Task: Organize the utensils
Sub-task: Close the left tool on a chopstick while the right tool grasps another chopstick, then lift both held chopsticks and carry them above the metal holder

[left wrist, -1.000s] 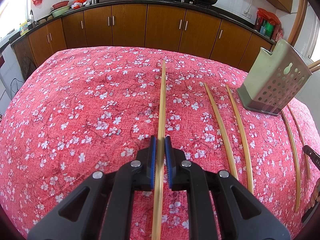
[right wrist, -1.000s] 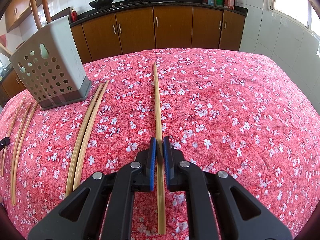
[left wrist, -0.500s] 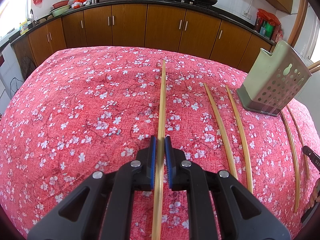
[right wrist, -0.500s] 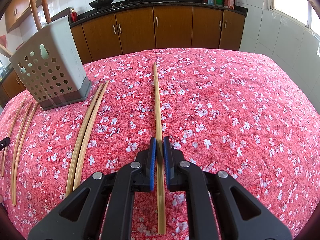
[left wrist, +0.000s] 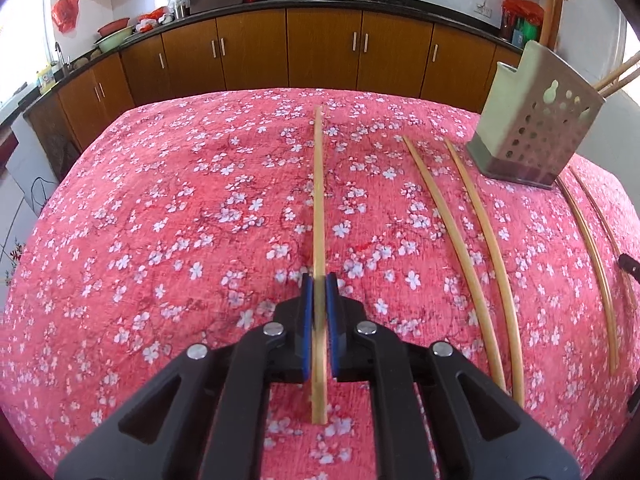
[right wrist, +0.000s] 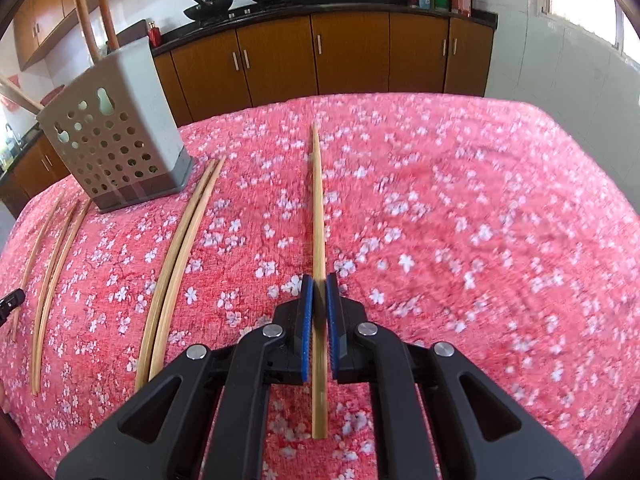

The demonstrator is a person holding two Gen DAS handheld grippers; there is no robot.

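My left gripper (left wrist: 319,280) has its blue pads on a long bamboo chopstick (left wrist: 318,184), and its jaws are still closing. The stick runs straight ahead over the red flowered tablecloth (left wrist: 160,240). The right gripper (right wrist: 319,280) is shut on another chopstick (right wrist: 318,200) in the same way. A grey perforated utensil holder (left wrist: 536,128) (right wrist: 116,140) stands upright at the far side, with a few sticks poking out of its top. Between holder and grippers, loose chopsticks (left wrist: 472,240) (right wrist: 180,248) lie on the cloth.
More chopsticks (left wrist: 592,240) (right wrist: 52,260) lie beside the holder, towards the table's edge. Brown kitchen cabinets (left wrist: 320,52) and a dark counter with woks stand behind the table. A dark gripper tip (right wrist: 12,300) shows at the left edge of the right wrist view.
Both pairs of pads have closed tighter on their chopsticks. The near end of each stick now shows higher in the frame. The left view has shifted slightly; the cloth in the right view is blurred.
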